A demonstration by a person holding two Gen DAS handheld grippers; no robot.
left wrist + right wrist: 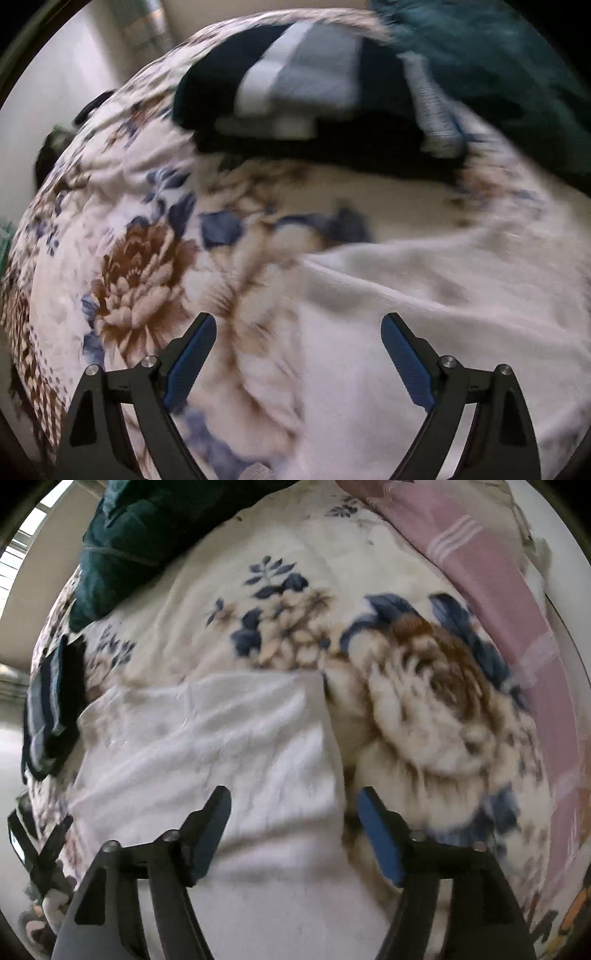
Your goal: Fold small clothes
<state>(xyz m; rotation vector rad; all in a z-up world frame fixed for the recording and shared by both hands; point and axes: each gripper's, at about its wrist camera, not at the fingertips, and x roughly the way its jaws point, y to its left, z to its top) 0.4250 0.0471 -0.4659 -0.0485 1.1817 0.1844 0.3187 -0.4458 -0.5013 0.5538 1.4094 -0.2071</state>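
I see a fluffy, matt floral blanket (424,709) under a thin, creased white cloth (229,746). My left gripper (298,328) and right gripper (293,805) look like matt black plastic, with ribbed blue pads (406,362) and shiny metal pins (448,361). The teal cushion (147,535) looks velvety.

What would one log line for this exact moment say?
left tool: open, empty | right tool: open, over edge of white cloth garment | garment: flat on floral fleece blanket | fold: not started

Open floral blanket (295,627) beyond the white cloth (229,746): passable. Obstacles: folded dark garment pile (295,110) at far left, teal cushion (147,535) behind it, pink striped fabric (498,590) bordering the right side.
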